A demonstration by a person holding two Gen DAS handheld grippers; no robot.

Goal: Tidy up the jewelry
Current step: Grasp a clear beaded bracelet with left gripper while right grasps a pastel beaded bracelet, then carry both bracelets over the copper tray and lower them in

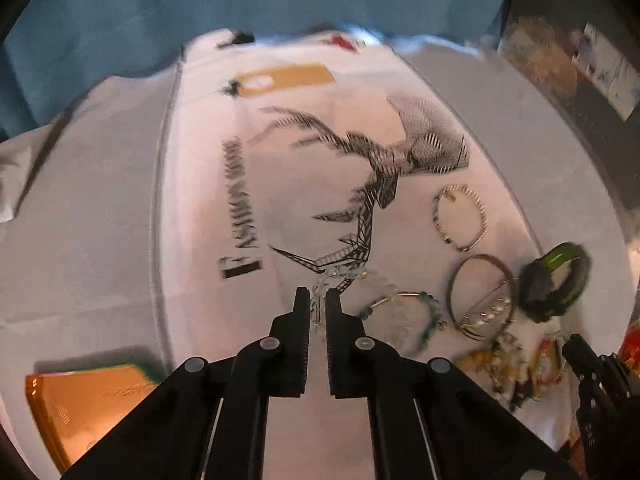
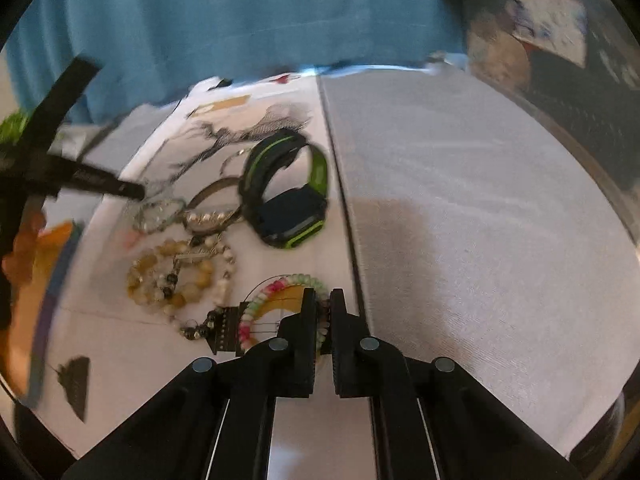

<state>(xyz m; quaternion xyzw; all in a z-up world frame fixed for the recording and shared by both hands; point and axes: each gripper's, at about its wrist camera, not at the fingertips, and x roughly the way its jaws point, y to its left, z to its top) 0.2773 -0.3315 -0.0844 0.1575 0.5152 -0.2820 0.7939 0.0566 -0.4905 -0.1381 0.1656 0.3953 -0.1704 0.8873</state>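
Note:
Jewelry lies on a white printed cloth (image 1: 208, 200). My left gripper (image 1: 318, 300) is shut on a clear beaded bracelet (image 1: 340, 276). Right of it lie a teal bead bracelet (image 1: 416, 312), a multicolour bead bracelet (image 1: 460, 216), a metal bangle (image 1: 480, 292) and a black-and-green watch (image 1: 556, 280). My right gripper (image 2: 323, 304) is shut on a pink-and-green beaded bracelet (image 2: 272, 292). In the right wrist view, yellow bead bracelets (image 2: 176, 276), a bangle (image 2: 212, 208) and the watch (image 2: 288, 192) lie ahead on the left. The left gripper (image 2: 132, 190) shows there too.
An orange box (image 1: 84, 404) sits at the near left. A grey-white surface (image 2: 480, 220) lies right of the cloth. A teal curtain (image 1: 240, 8) hangs behind. Dark clutter (image 1: 580, 64) stands at the far right.

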